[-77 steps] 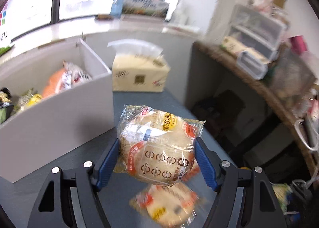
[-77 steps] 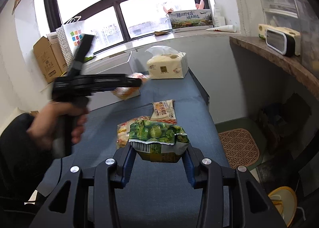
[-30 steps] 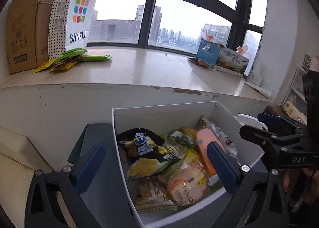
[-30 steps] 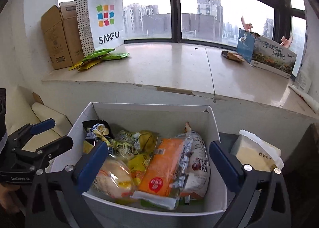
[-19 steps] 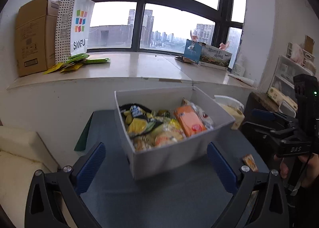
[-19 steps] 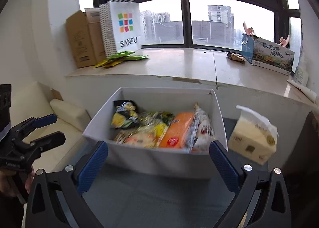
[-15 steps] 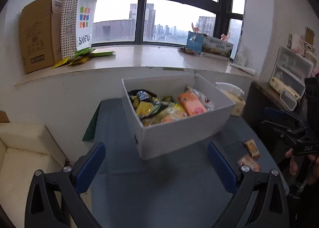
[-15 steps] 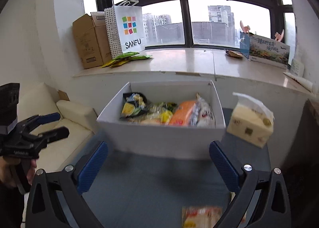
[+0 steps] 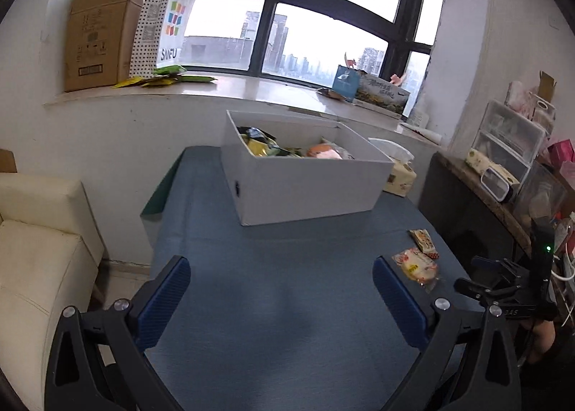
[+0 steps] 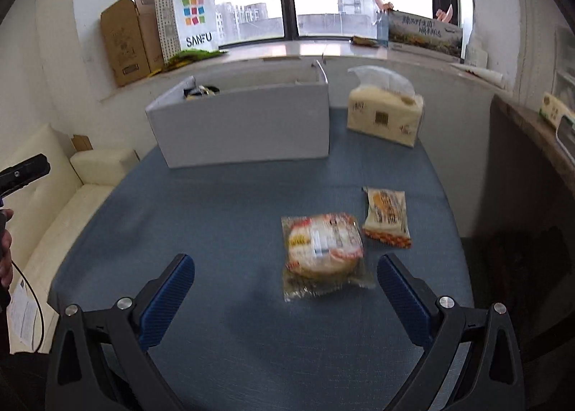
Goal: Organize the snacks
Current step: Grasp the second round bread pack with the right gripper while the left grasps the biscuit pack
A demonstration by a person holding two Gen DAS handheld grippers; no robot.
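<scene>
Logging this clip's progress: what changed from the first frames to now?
Both tongs, left and right, let go of their packets and pulled back from the white box, open and empty. The box gained snacks. Round bun packet, small packet and tissue pack stayed on the table.

both grippers have let go of their packets and pulled back from the white box [image 9: 305, 181]. the left gripper [image 9: 284, 294], which held a round cake packet, and the right gripper [image 10: 285, 298], which held a green packet, now gape empty above the bench [image 10: 215, 231], the box farther off.
</scene>
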